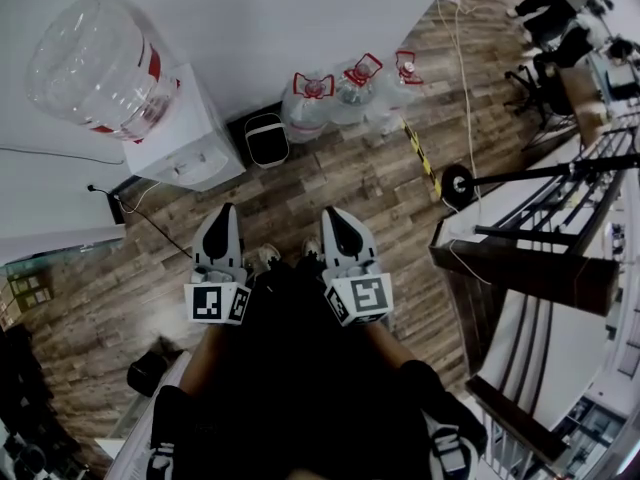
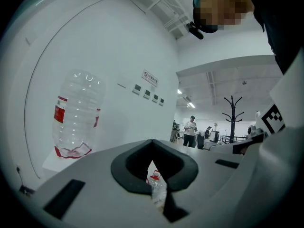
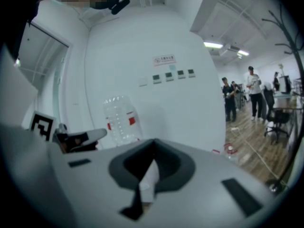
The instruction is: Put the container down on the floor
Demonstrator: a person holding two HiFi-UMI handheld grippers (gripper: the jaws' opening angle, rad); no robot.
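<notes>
Jugs (image 1: 345,93) on the floor (image 1: 380,183) show fully only in head view.

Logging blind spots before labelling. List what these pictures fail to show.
- Floor jugs: left gripper view, only a sliver shows past the left gripper.
- Wall sign: right gripper view, print too small.
- Water dispenser: left gripper view, body hidden behind the same gripper.
</notes>
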